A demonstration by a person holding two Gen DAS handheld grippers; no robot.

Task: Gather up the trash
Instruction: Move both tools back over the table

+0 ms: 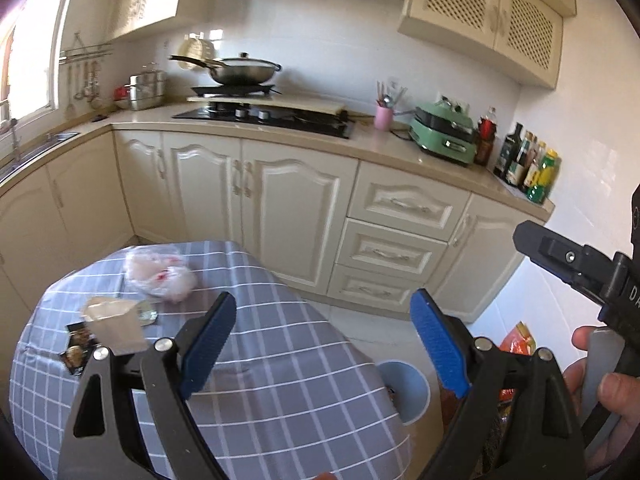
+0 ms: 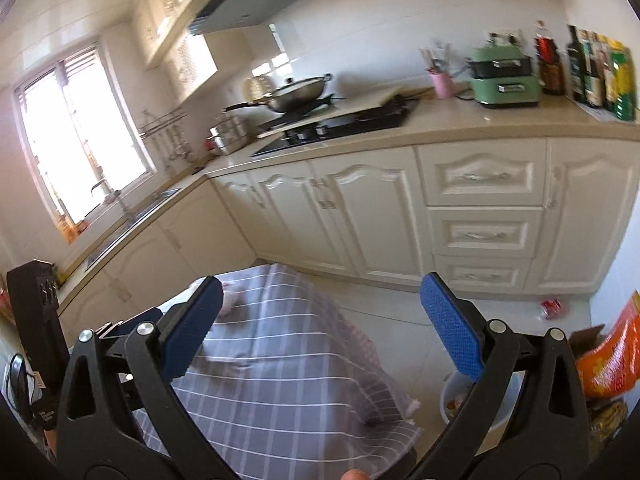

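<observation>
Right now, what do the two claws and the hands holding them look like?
Both the left claw and right claw have black triangular arms with cut-outs, silver rivets, and blue textured pads. The right hand is bare. No cables or sleeves show.

we see daylight pouring in from the window [image 2: 80, 136], which is blown out to white, with a pink flare along the left edge of both views. the wall tiles [image 1: 344, 40] shine brightly. the fisheye lens bends the cabinets [image 1: 296, 216] and darkens the corners. motion blur softens the bottles [image 2: 600, 76] and the checked cloth [image 2: 288, 360] in the right wrist view.
</observation>
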